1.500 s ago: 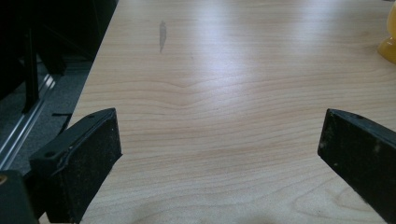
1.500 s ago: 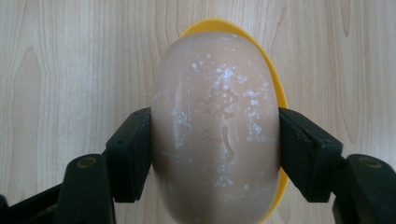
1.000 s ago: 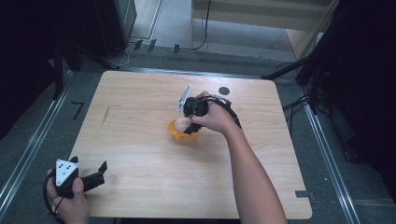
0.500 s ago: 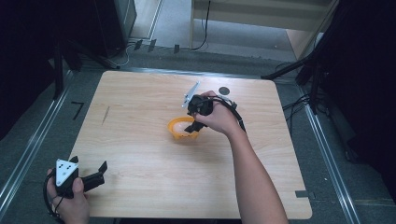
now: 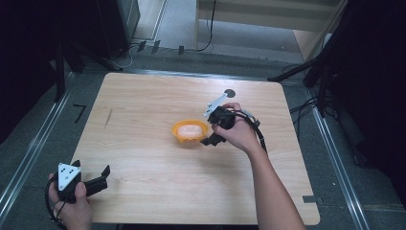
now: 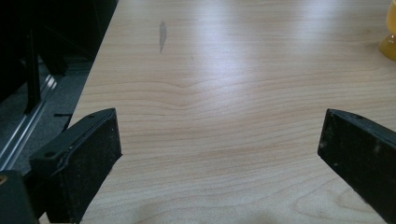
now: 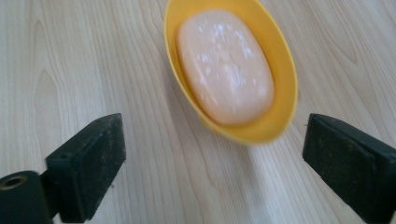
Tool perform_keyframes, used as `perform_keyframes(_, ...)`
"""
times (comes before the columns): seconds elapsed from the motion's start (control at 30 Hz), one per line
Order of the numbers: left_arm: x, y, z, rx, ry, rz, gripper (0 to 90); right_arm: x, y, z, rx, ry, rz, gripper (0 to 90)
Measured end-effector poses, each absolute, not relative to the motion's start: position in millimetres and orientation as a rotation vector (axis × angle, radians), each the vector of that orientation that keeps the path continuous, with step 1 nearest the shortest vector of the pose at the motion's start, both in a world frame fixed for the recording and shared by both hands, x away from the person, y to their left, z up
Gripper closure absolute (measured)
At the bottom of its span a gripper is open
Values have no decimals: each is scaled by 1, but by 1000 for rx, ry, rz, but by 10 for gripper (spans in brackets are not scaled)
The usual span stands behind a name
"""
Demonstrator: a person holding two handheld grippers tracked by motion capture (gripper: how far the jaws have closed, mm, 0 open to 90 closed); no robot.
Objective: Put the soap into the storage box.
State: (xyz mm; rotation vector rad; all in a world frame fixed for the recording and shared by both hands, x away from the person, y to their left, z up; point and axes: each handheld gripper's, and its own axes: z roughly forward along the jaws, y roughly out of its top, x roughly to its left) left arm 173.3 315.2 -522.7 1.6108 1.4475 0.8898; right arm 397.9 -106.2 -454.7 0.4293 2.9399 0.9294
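A pale peach bar of soap (image 7: 225,65) lies in a yellow oval dish (image 7: 280,60) near the middle of the wooden table (image 5: 158,96). The right gripper (image 5: 209,142), held in the person's right hand (image 5: 239,134), sits just beside the dish on its right in the high view; its jaws have just been opening and stand wide apart, clear of the dish, with nothing between them. The left gripper (image 5: 105,173), in the left hand (image 5: 72,203), rests at the table's near left corner, well apart from the dish, jaws spread wide over bare wood.
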Motion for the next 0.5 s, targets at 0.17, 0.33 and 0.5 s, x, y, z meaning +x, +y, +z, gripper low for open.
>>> perform_keyframes(0.17,173,315,-523,1611,1450,894,0,386,-125,-452,550,2888,1003,0)
perform_keyframes(0.33,174,314,-523,1619,1450,893,0,374,-135,-453,629,2844,1045,0)
perform_keyframes(0.5,174,314,-523,1623,1444,894,0,358,-144,-463,711,2800,1009,0)
